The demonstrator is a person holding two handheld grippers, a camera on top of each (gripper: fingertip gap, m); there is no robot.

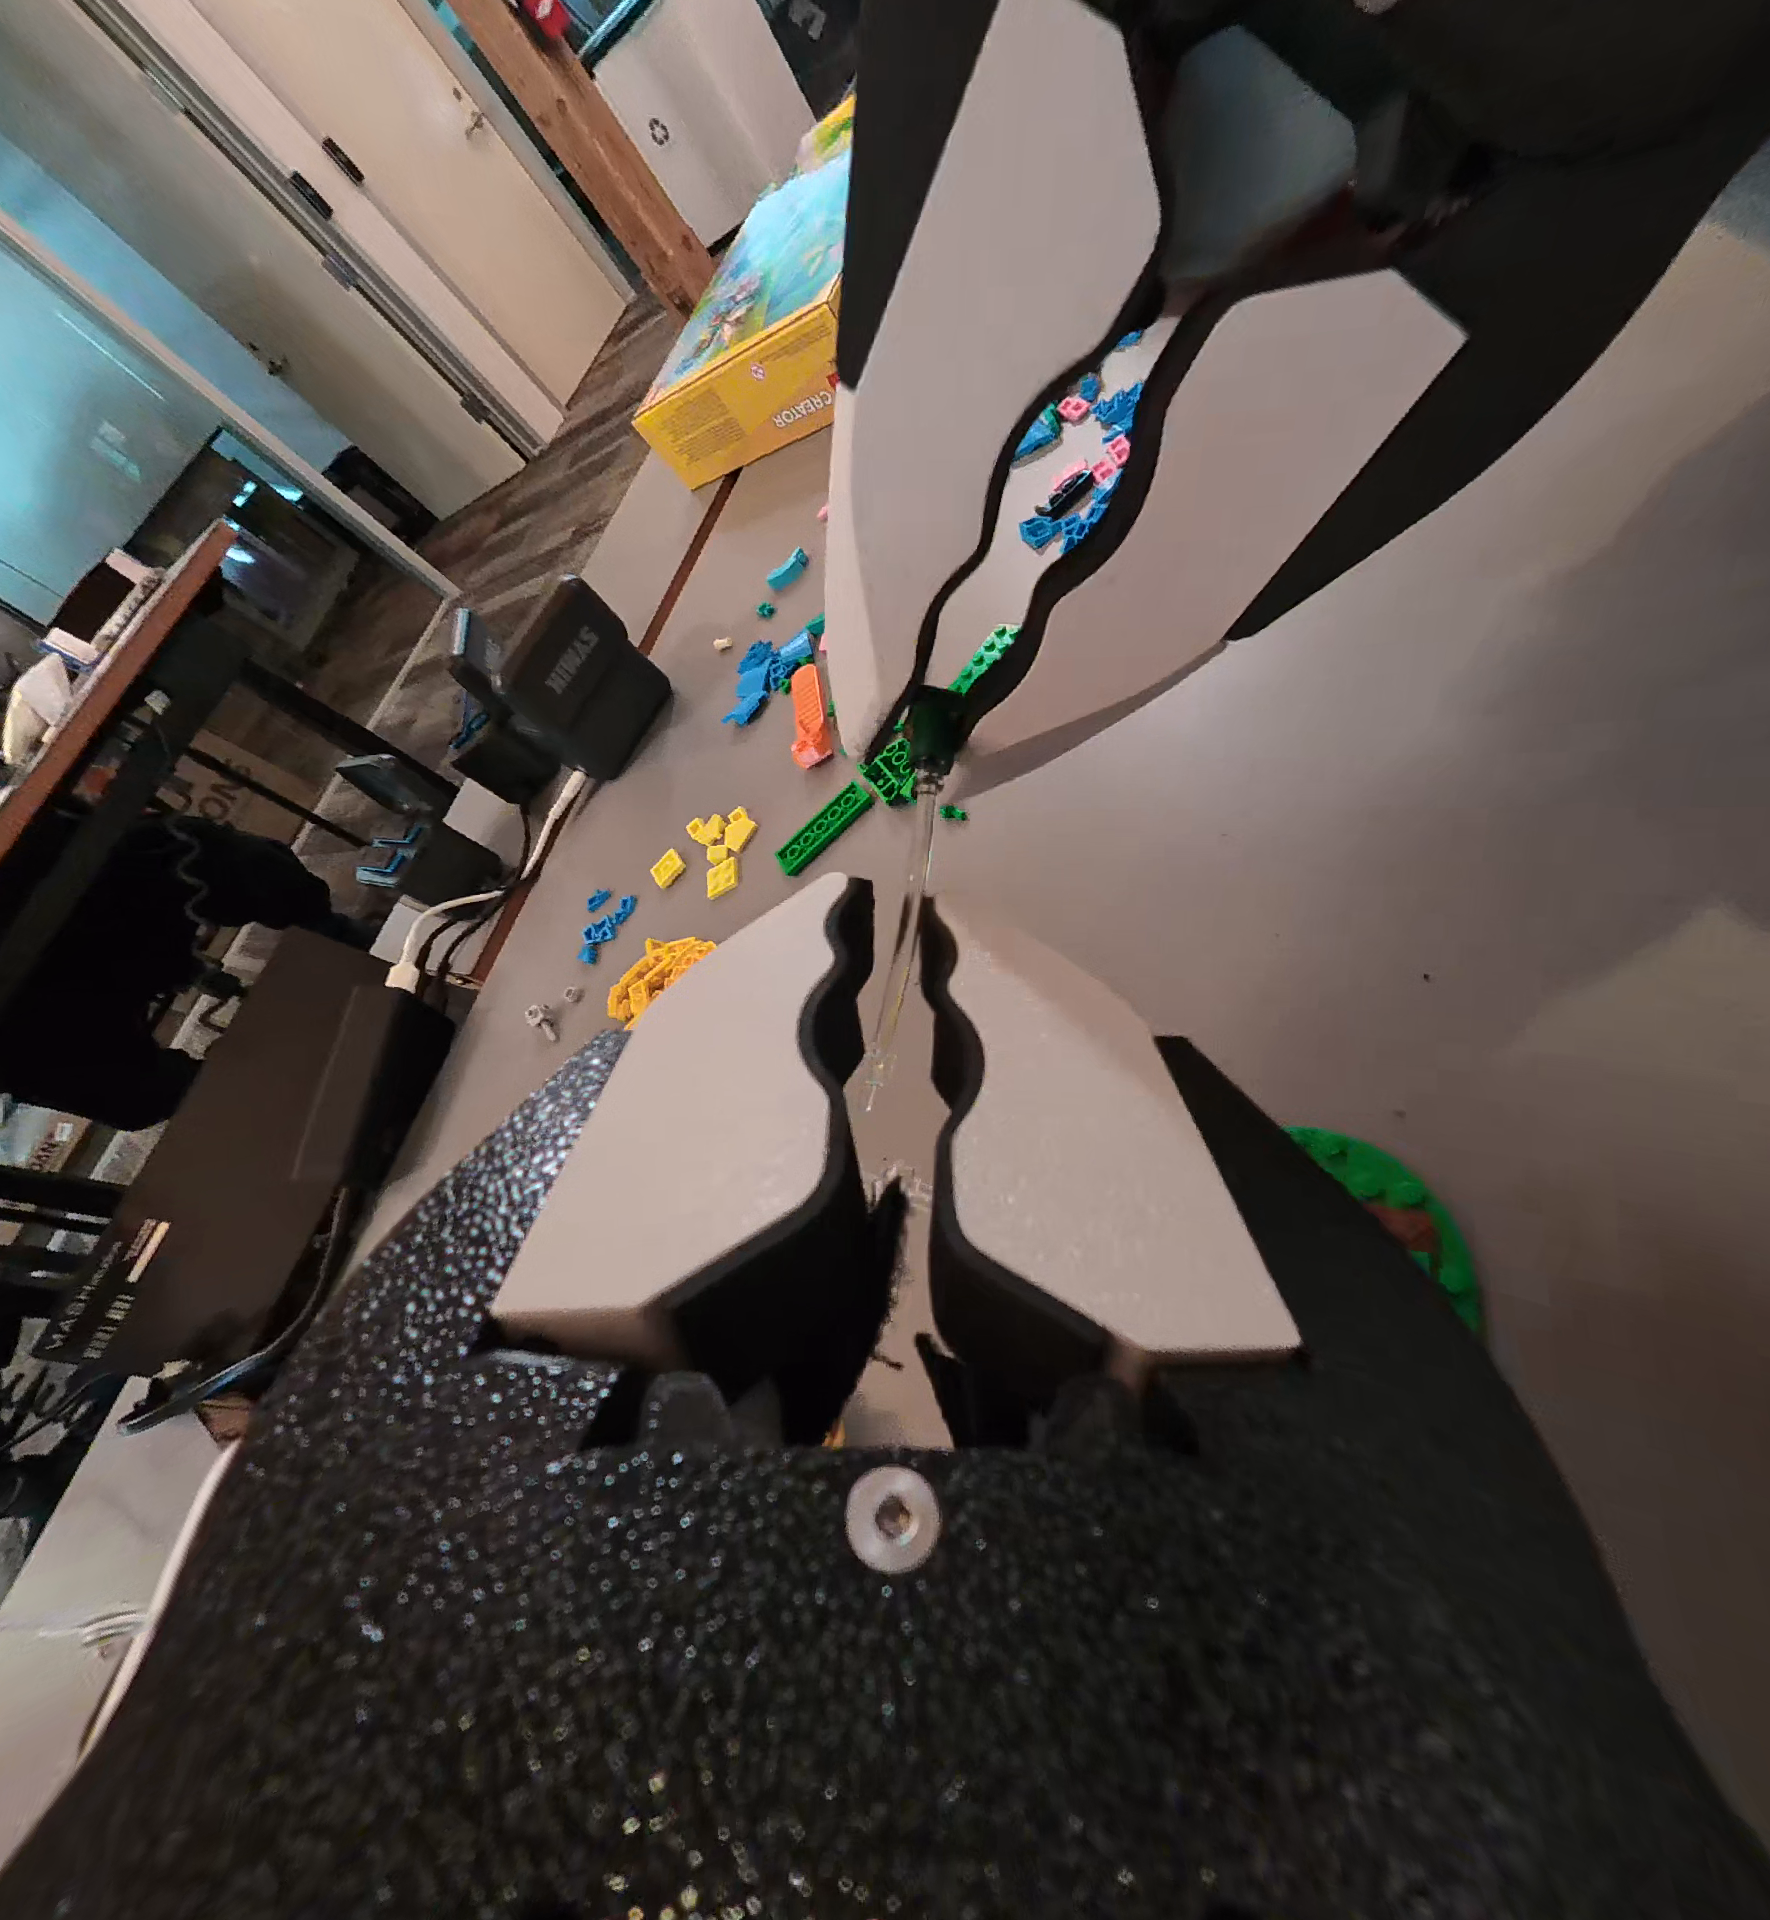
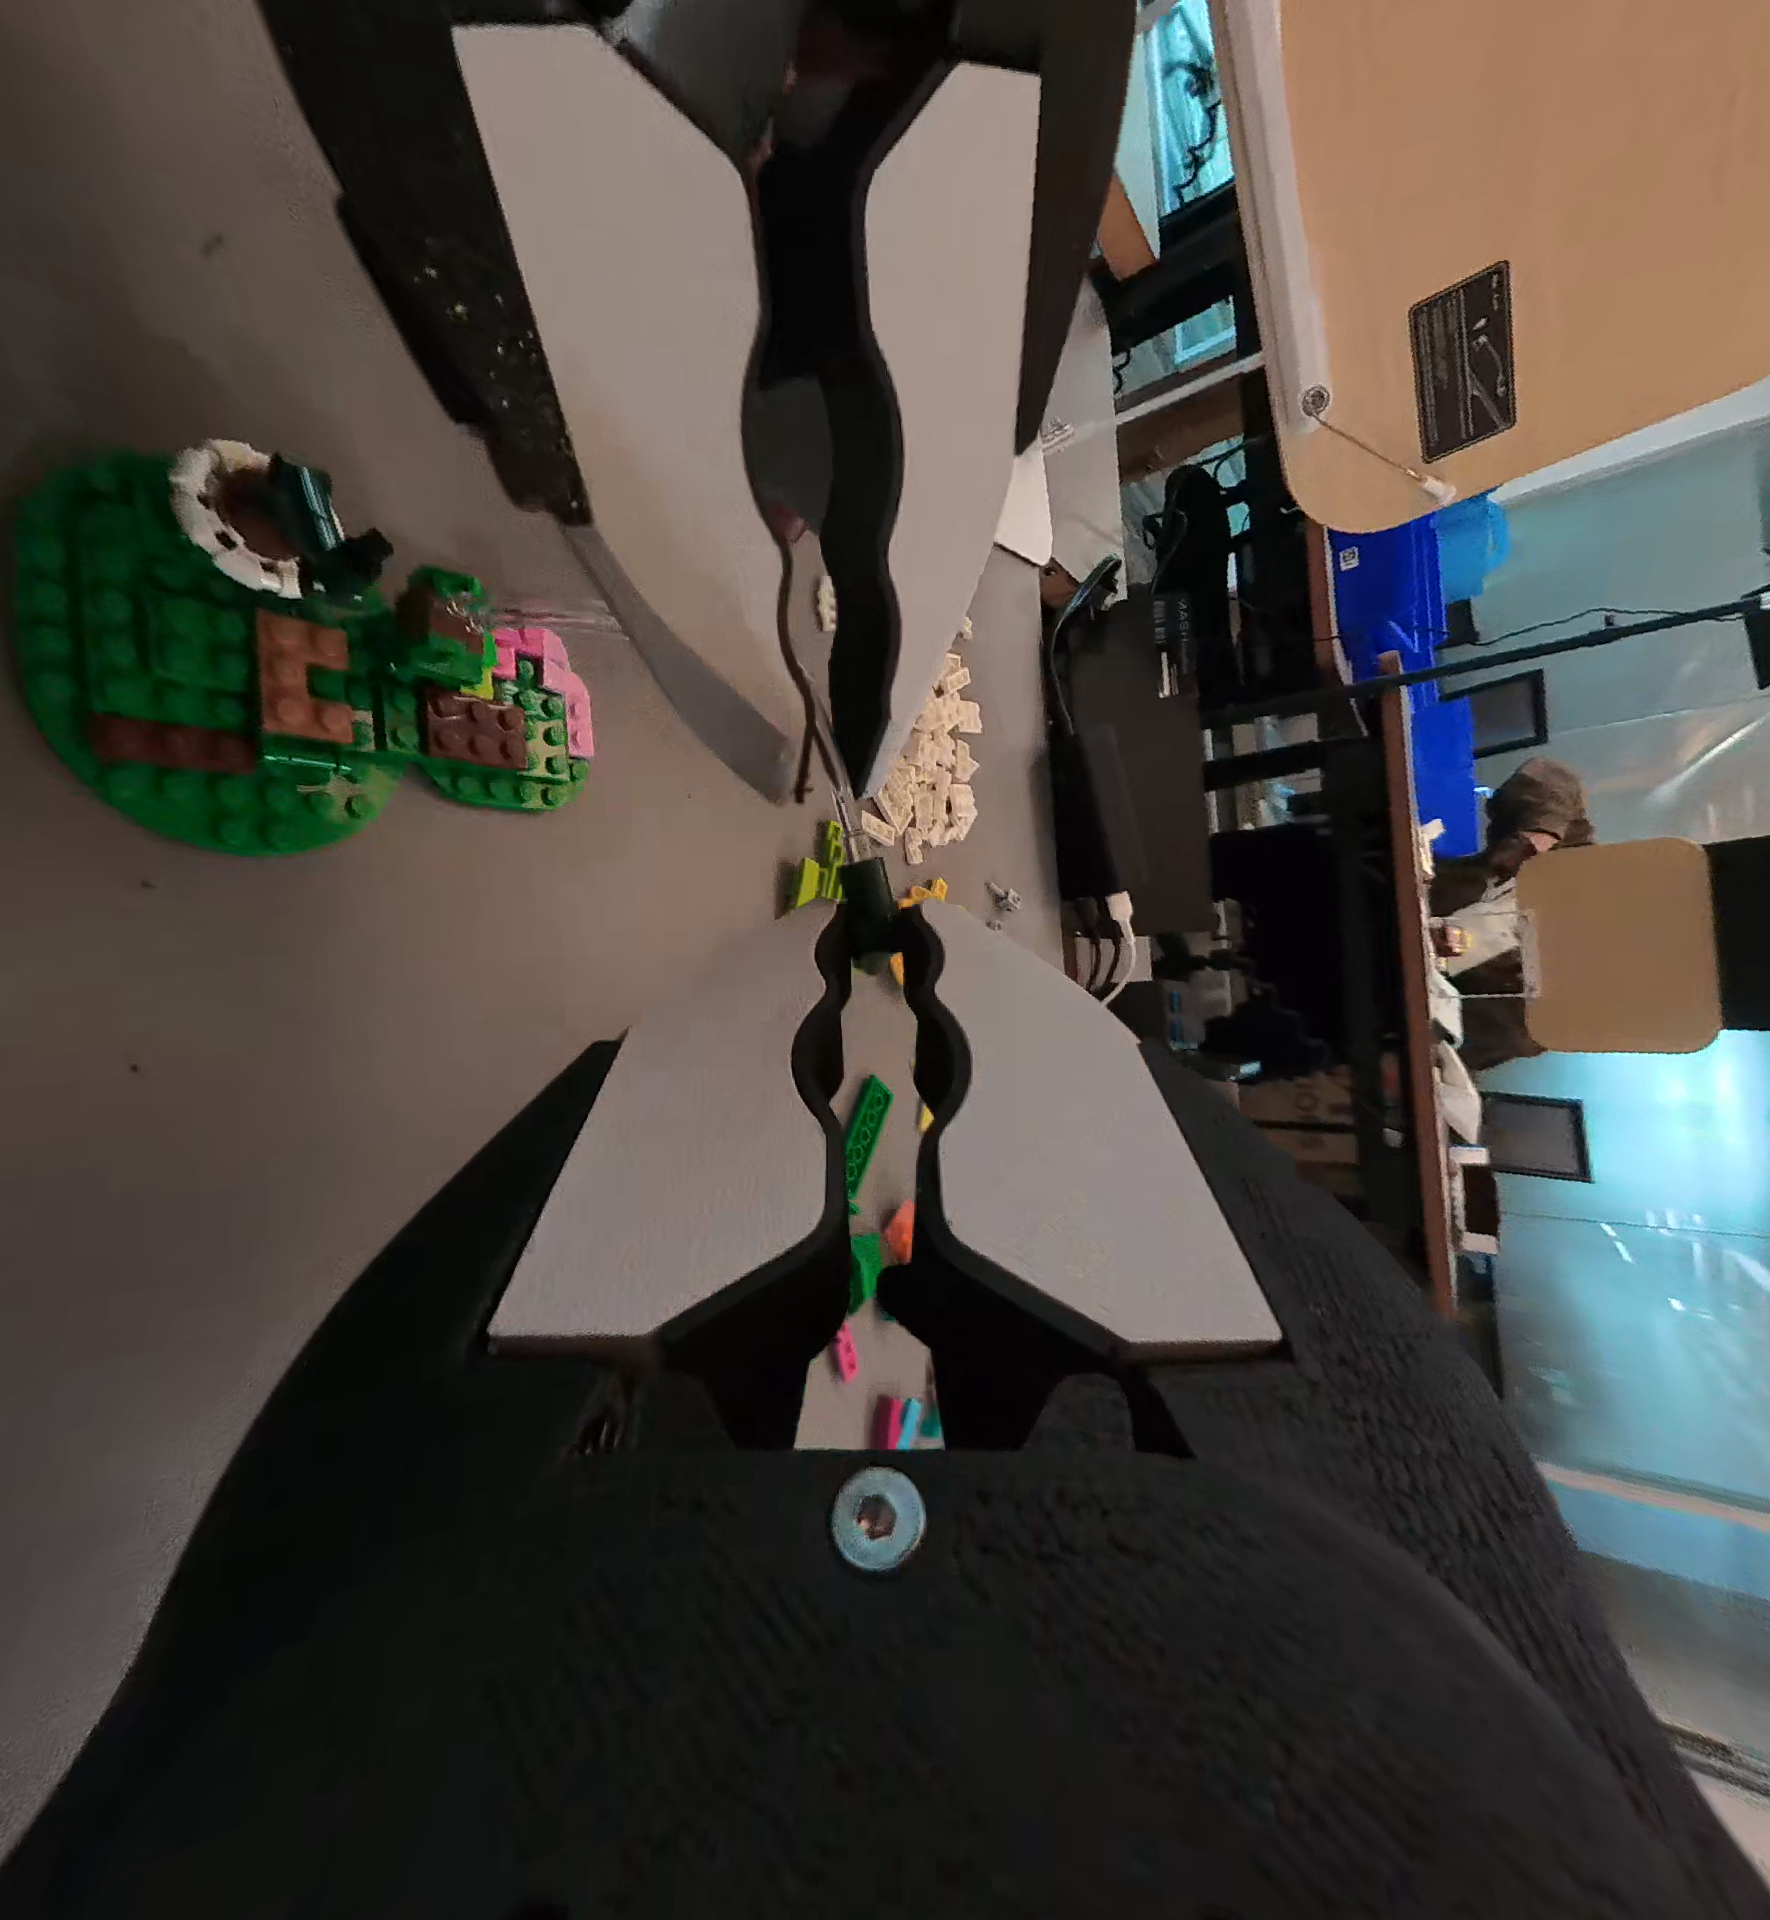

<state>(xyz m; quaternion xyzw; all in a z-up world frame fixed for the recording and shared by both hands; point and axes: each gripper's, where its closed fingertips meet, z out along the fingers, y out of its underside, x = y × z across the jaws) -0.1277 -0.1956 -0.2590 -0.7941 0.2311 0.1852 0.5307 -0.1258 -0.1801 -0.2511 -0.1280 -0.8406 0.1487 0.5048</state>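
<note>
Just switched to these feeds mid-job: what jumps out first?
The two grippers meet tip to tip above the grey table. The right gripper pinches a dark green piece, and the clear rod sticking out of it runs between the left gripper's fingertips. A green brick build sits off to one side, with loose coloured bricks scattered nearby.

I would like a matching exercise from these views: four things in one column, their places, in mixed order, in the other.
1 clear rod
2 dark green piece
3 orange brick
4 yellow box

A in the jaws of the right gripper
B far down the table
C in the jaws of the left gripper
D beside blue bricks

Pairs: 1-C, 2-A, 3-D, 4-B
</note>
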